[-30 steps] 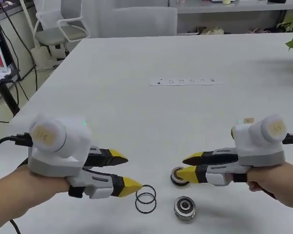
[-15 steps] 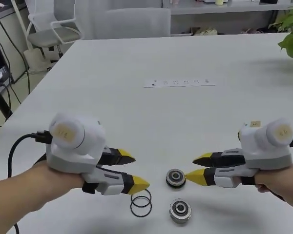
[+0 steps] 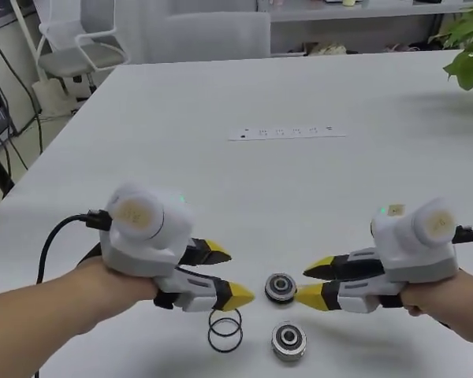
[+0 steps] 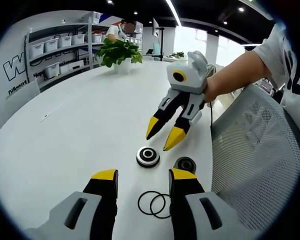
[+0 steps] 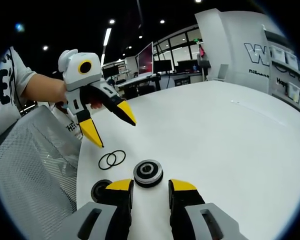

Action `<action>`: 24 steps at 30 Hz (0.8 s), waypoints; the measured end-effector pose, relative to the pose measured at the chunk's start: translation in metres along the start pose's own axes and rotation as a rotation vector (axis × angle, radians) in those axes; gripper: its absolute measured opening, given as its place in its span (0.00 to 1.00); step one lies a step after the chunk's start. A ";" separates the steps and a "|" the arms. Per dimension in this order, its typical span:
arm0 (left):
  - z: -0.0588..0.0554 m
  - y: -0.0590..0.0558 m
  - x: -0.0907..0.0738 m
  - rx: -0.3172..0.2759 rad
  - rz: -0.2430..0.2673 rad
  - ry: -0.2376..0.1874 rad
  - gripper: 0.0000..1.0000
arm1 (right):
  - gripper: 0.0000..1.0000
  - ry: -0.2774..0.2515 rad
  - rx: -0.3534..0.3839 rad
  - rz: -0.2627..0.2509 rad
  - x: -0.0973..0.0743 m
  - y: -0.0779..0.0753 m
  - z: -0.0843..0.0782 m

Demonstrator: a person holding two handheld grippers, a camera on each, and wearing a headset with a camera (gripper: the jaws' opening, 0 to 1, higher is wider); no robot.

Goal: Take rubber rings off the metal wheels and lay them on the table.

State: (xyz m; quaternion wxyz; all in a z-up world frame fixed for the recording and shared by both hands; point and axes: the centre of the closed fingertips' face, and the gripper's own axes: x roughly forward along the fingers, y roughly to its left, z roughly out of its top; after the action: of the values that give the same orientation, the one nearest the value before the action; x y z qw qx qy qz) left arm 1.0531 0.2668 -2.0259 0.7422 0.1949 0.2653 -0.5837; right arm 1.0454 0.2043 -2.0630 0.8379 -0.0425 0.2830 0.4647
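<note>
Two small metal wheels lie near the table's front edge: one [image 3: 281,287] [image 4: 148,156] [image 5: 148,173] sits between the two grippers, the other [image 3: 288,340] [image 4: 184,164] [image 5: 100,190] closer to me. Two thin black rubber rings [image 3: 225,331] [image 4: 157,204] [image 5: 112,159] lie overlapping on the table, left of the near wheel. My left gripper [image 3: 230,274] [image 4: 143,175] [image 5: 113,131] is open, just left of the far wheel and above the rings. My right gripper [image 3: 307,283] [image 5: 151,185] [image 4: 160,140] is open, its tips right beside that wheel.
The white table [image 3: 299,181] stretches far ahead, with a flat power strip [image 3: 288,131] at its middle. A green plant [image 3: 467,55] stands at the far right. Office chairs [image 3: 87,47] are beyond the far left corner. A cable [image 3: 59,236] trails from the left gripper.
My left gripper has moved right, past the rings and toward the far wheel. The right gripper has backed slightly off that wheel. Wheels and rings have not moved.
</note>
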 end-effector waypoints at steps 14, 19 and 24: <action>-0.003 -0.005 0.023 0.012 -0.027 0.020 0.35 | 0.21 0.018 -0.003 0.000 0.005 0.000 -0.007; -0.002 -0.007 0.032 0.015 -0.033 0.022 0.34 | 0.19 0.022 -0.004 0.002 0.007 0.001 -0.009; 0.001 -0.009 0.040 0.007 -0.037 0.016 0.32 | 0.16 0.021 0.000 0.003 0.010 0.001 -0.009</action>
State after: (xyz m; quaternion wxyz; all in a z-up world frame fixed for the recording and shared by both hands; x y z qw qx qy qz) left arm 1.0520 0.2341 -2.0500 0.7286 0.1972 0.2725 -0.5967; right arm 1.0449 0.2088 -2.0758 0.8342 -0.0470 0.2920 0.4654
